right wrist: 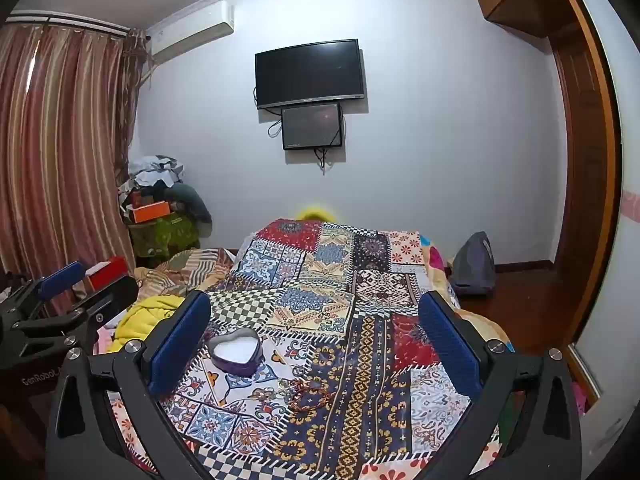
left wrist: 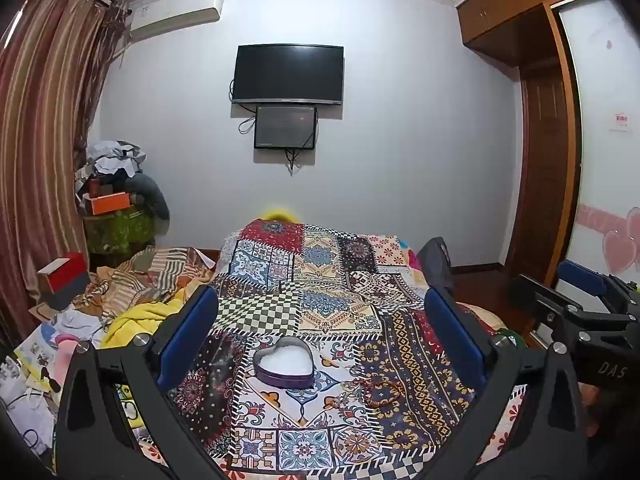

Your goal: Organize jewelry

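Observation:
A purple heart-shaped box with a white lining lies open on the patchwork cloth. It shows too in the right wrist view, the heart box by the left finger. Reddish-brown beaded bracelets lie in a loose tangle to the box's right, and these bracelets sit low between the right gripper's fingers. My left gripper hovers open above the box, holding nothing. My right gripper is open and empty as well, beside the left gripper.
The cloth covers a bed. A yellow garment, striped bedding and a red box clutter the left side. A grey backpack stands on the floor at right, by the wooden wardrobe. A TV hangs on the far wall.

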{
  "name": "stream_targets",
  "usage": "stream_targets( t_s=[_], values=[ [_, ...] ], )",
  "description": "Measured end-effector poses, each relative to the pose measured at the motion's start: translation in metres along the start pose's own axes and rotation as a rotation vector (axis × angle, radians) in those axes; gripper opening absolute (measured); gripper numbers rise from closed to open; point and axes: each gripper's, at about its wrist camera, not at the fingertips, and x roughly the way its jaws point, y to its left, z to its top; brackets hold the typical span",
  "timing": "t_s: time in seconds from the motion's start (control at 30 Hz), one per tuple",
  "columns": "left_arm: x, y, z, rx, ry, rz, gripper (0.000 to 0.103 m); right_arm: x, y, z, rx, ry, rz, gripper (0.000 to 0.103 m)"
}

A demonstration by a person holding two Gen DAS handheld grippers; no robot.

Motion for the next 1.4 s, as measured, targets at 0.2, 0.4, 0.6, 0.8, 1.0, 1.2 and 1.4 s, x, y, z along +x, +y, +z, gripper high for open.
stream_targets(
  t_s=[0.2, 0.4, 0.6, 0.8, 1.0, 1.2, 1.4],
  values=[
    [0.001, 0.0018, 0.0007, -0.011, 0.003, -0.003, 0.103, -0.0021, 0.0003, -0.0002, 0.001, -0.002, 0.0, 0.103],
    [0.0006, 0.0062, 0.0061, -0.032, 0.004, -0.007, 0.103, -0.0018, -0.0004, -0.0001, 0.004, 0.001, 0.0, 0.103],
    [0.0014, 0.0085, 0.0027, -0.031, 0.005, -0.001, 0.103, -0.001, -0.0017, 0.0004, 0.003, -0.001, 0.0, 0.103],
    [0.0009, 0.0094, 0.0038, -0.028, 0.004, -0.001, 0.103, -0.0012, -0.0012, 0.0015, 0.003, 0.0, -0.001, 0.103],
    [0.0014, 0.0067, 0.0026, -0.026, 0.005, -0.002, 0.103, -0.0013, -0.0011, 0.0018, 0.002, 0.001, 0.0, 0.103],
    [-0.0003, 0.0064, 0.0031, -0.023, 0.002, 0.0, 0.103, -0.0015, -0.0013, 0.0017, 0.002, 0.001, 0.001, 0.103],
    [-0.0007, 0.0046, 0.0053, -0.016, -0.004, 0.003, 0.103, -0.0013, -0.0015, 0.002, 0.003, 0.001, -0.001, 0.103]
  ],
)
